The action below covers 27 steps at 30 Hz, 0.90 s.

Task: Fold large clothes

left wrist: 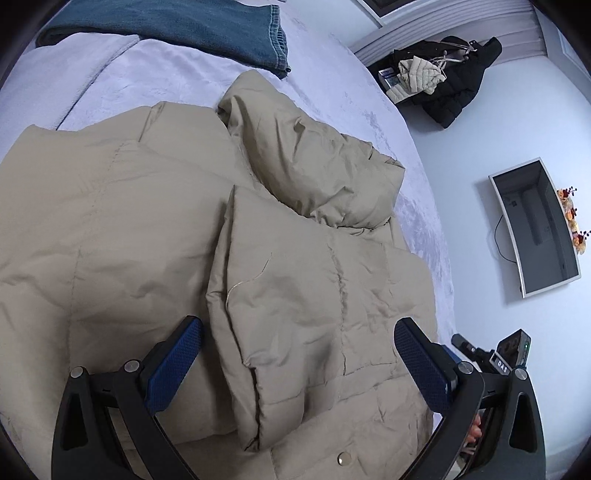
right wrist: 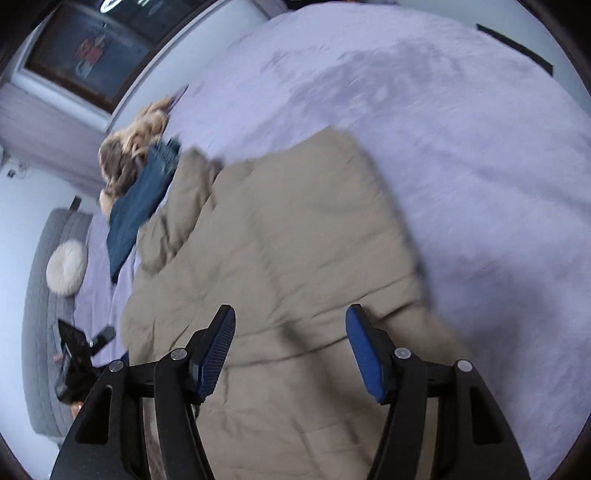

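Note:
A beige padded jacket [left wrist: 155, 229] lies spread on a pale lilac bed cover [left wrist: 325, 74], its hood [left wrist: 314, 162] bunched toward the far side and a sleeve or front panel [left wrist: 295, 314] folded across the body. My left gripper [left wrist: 297, 343] hovers over that folded part with its blue pads wide apart and nothing between them. In the right wrist view the same jacket [right wrist: 280, 236] stretches away, blurred, and my right gripper [right wrist: 290, 328] stands open just above the fabric without pinching it.
Blue jeans [left wrist: 207, 26] lie at the far end of the bed, also visible as jeans [right wrist: 140, 206] beside a fur-trimmed garment [right wrist: 136, 144]. A dark coat pile [left wrist: 443, 81] and a mirror [left wrist: 535, 229] sit on the floor. A round cushion [right wrist: 66, 267] rests on a grey headboard.

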Tool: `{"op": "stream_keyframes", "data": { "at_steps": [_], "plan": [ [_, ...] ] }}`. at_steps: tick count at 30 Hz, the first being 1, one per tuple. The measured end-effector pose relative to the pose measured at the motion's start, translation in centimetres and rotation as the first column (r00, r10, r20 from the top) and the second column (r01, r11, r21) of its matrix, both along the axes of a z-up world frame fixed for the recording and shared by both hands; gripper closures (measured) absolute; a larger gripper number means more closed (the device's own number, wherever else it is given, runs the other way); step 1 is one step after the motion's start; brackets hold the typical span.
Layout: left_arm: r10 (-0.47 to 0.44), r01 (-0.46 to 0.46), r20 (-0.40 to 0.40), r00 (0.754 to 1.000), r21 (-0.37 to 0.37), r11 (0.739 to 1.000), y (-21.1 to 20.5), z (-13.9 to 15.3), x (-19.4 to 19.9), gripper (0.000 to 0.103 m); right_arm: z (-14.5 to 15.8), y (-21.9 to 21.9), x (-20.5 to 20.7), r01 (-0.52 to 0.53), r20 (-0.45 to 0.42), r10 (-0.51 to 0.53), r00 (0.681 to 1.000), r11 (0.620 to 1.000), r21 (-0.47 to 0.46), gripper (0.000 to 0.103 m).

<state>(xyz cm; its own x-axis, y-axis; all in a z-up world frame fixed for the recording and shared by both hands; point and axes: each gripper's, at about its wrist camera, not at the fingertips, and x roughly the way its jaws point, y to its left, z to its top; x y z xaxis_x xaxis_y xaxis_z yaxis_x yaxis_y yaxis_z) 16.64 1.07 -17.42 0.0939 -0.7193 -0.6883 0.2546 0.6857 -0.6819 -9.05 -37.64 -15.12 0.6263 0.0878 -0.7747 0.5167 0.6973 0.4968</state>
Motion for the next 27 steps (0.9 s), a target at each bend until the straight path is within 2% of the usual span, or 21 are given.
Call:
{"op": "stream_keyframes", "data": {
  "at_steps": [2,4,5,6,7,8,9,10,13,15,19,20,23,25,26,27],
  "plan": [
    [0.002,-0.003,0.007,1.000,0.017,1.000,-0.9,-0.2,0.2,0.004,-1.2,-2.8,0.5,0.041,-0.010,-0.040,0.999,0.998,0.048,0.036],
    [0.008,-0.009,0.013,1.000,0.028,1.000,-1.5,-0.4,0.5,0.024,-3.2,-4.9,1.3,0.066,-0.008,-0.065,0.998,0.984,0.166,0.036],
    [0.008,-0.009,0.014,1.000,0.032,0.999,-1.8,-0.5,0.7,0.053,-4.3,-5.8,1.7,0.070,0.001,-0.073,0.997,0.968,0.240,0.036],
    [0.007,-0.008,0.016,1.000,0.052,0.999,-2.1,-0.6,0.8,0.088,-5.3,-6.1,2.1,0.068,0.012,-0.075,0.997,0.950,0.305,0.036],
    [0.011,-0.013,0.021,1.000,0.061,0.998,-2.2,-0.5,0.9,0.092,-6.1,-6.4,2.4,0.065,0.018,-0.077,0.997,0.927,0.369,0.038],
    [0.034,-0.037,0.046,0.998,0.066,0.997,-1.9,0.1,0.8,0.092,-6.5,-6.4,2.7,0.062,0.018,-0.075,0.997,0.917,0.395,0.047],
    [0.050,-0.056,0.087,0.995,0.065,0.996,-1.6,1.0,0.6,0.092,-6.4,-6.2,3.2,0.044,0.022,-0.057,0.998,0.917,0.396,0.079],
    [0.063,-0.071,0.124,0.990,0.061,0.996,-1.1,1.9,0.4,0.092,-5.7,-5.8,3.8,0.018,0.031,-0.031,0.999,0.929,0.368,0.088],
    [0.078,-0.096,0.185,0.980,0.093,0.991,0.2,3.0,0.1,0.092,-2.9,-4.3,5.5,-0.101,0.055,0.091,0.994,0.969,0.226,0.092],
    [0.067,-0.089,0.154,0.986,0.138,0.986,0.5,1.6,0.3,0.092,-2.6,-3.9,6.7,-0.145,0.025,0.143,0.989,0.978,0.153,0.092],
    [0.013,-0.054,0.174,0.985,0.237,0.970,-0.8,-1.4,-0.5,0.091,-5.1,-4.0,8.0,-0.160,-0.067,0.164,0.984,0.985,0.068,0.092],
    [0.006,-0.055,0.190,0.982,0.254,0.966,-1.0,-1.6,-0.7,0.087,-5.8,-4.2,8.3,-0.164,-0.081,0.169,0.982,0.985,0.055,0.092],
    [0.001,-0.061,0.204,0.979,0.287,0.956,-1.3,-1.6,-0.7,0.087,-6.3,-4.3,8.3,-0.158,-0.094,0.160,0.983,0.987,0.026,0.090],
    [0.005,-0.082,0.227,0.974,0.333,0.939,-0.9,-0.6,-0.8,0.070,-5.5,-4.4,7.9,-0.136,-0.101,0.137,0.985,0.991,0.017,0.085],
    [0.019,-0.117,0.261,0.965,0.366,0.923,-0.4,0.2,-1.0,0.051,-4.9,-4.4,7.4,-0.127,-0.104,0.127,0.987,0.992,0.002,0.082],
    [0.042,-0.165,0.306,0.951,0.390,0.906,0.3,1.2,-1.2,0.040,-4.2,-4.4,6.9,-0.115,-0.111,0.112,0.988,0.993,-0.021,0.079]
  ]
}}
